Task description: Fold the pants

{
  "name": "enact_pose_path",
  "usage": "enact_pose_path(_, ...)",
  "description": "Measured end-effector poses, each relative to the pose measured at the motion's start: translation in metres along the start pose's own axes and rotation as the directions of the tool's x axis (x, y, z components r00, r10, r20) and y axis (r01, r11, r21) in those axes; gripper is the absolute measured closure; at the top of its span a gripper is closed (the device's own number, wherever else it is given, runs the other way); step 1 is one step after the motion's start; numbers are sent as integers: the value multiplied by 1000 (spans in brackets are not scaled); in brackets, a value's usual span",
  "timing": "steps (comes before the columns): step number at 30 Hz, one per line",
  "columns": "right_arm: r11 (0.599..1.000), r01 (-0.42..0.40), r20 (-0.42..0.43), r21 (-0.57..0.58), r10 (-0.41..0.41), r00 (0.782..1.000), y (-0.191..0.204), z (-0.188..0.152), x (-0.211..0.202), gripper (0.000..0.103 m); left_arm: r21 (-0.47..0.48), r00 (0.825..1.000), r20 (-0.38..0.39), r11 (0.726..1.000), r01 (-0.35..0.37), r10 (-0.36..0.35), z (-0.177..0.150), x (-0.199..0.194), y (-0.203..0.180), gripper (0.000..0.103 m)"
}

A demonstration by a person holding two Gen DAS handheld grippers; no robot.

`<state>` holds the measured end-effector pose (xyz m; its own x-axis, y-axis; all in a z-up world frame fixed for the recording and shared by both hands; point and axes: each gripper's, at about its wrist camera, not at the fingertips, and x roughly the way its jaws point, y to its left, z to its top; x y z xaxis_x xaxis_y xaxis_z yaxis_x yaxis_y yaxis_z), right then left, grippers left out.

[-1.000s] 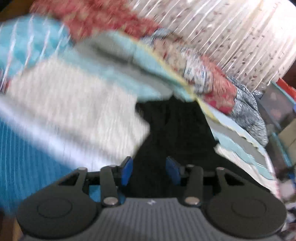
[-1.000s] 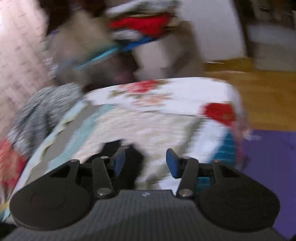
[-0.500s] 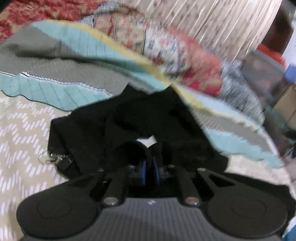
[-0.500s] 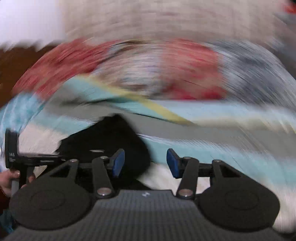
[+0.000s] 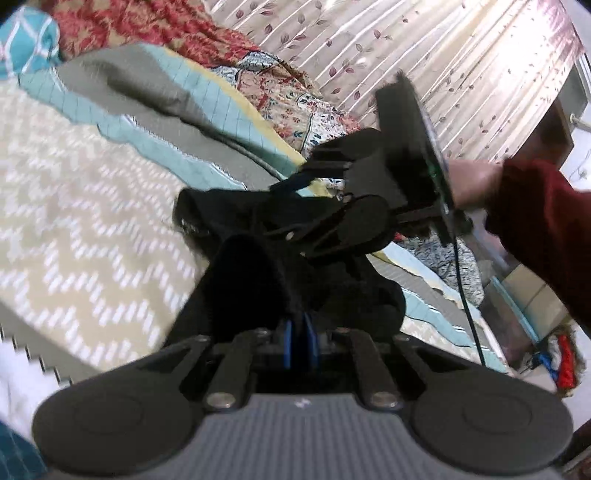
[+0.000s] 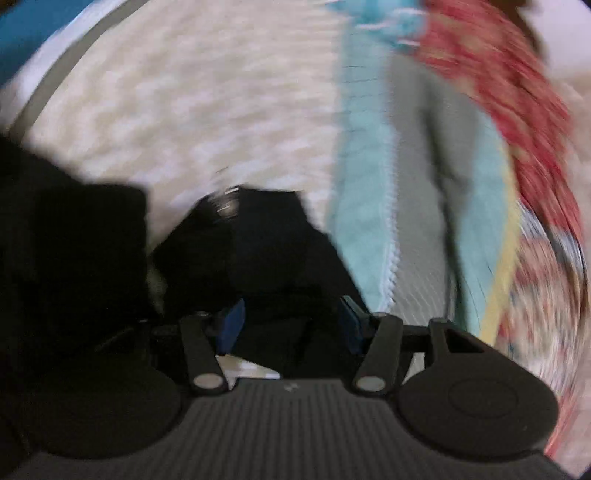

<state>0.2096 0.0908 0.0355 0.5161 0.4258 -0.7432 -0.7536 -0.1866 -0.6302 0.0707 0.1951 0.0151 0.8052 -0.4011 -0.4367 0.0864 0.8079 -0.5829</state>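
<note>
Black pants (image 5: pixel 251 280) lie bunched on a beige zigzag bedspread (image 5: pixel 74 221). My left gripper (image 5: pixel 300 332) is shut on a raised fold of them, blue pads together with cloth pinched between. My right gripper (image 5: pixel 291 206), held by a hand (image 5: pixel 472 184) in a dark red sleeve, reaches in from the right over the far part of the pants. In the blurred right wrist view, the right gripper (image 6: pixel 291 321) has its jaws opening. Black pants (image 6: pixel 266 251) lie between and below its blue pads, which do not press on the cloth.
A teal and grey quilt (image 5: pixel 155 92) and a red patterned blanket (image 5: pixel 129 26) lie along the far side of the bed. A leaf-print curtain (image 5: pixel 406 55) hangs behind. A thin cable (image 5: pixel 465 288) dangles from the right gripper. Clutter sits at the right edge.
My left gripper closed on the pants fabric and sank toward the bed. My right gripper swung round from the bed's end and now sits over the pants, jaws a little wider.
</note>
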Motion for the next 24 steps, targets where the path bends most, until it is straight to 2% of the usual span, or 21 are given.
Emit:
enact_pose_path(2, 997, -57, -15, -56, 56, 998, 4, 8, -1, 45, -6, 1000, 3, 1000, 11, -11, -5, -5, 0, 94)
enact_pose_path(3, 995, -87, -4, -48, 87, 996, 2, 12, -3, 45, -10, 1000, 5, 1000, 14, -14, -6, -6, 0, 94)
enact_pose_path(6, 978, -178, 19, 111, 177, 984, -15, 20, -2, 45, -7, 1000, 12, 1000, 21, -21, -12, -8, -3, 94)
enact_pose_path(9, 947, -220, 24, 233, 220, 975, -22, 16, 12, 45, 24, 999, 15, 999, 35, -36, -17, -11, -10, 94)
enact_pose_path(11, 949, -214, 15, 231, 217, 976, -18, 12, 18, 45, 35, 998, 0, 997, 64, -64, -19, -12, -14, 94)
enact_pose_path(14, 965, -199, 47, 174, 193, 980, -19, 6, 7, 45, 46, 998, -11, 997, 66, -65, -23, -11, -17, 94)
enact_pose_path(16, 951, -193, 66, 241, 183, 981, -33, 5, 0, 45, 50, 998, -16, 997, 56, -55, -24, -7, -16, 94)
enact_pose_path(19, 905, -218, 134, 365, 180, 974, -47, 3, -8, 44, 35, 998, -32, 998, 59, -58, -27, -2, -17, 94)
enact_pose_path(20, 893, -243, 157, 380, 197, 968, -46, 6, -7, 42, 35, 998, -36, 998, 61, -59, -28, -1, -17, 94)
enact_pose_path(22, 886, -279, 173, 370, 229, 958, -34, 13, -1, 28, 43, 997, -39, 997, 61, -60, -30, -2, -19, 94)
enact_pose_path(24, 906, -266, 129, 331, 236, 963, -16, 19, 17, 32, 42, 997, -42, 997, 64, -62, -28, 0, -18, 94)
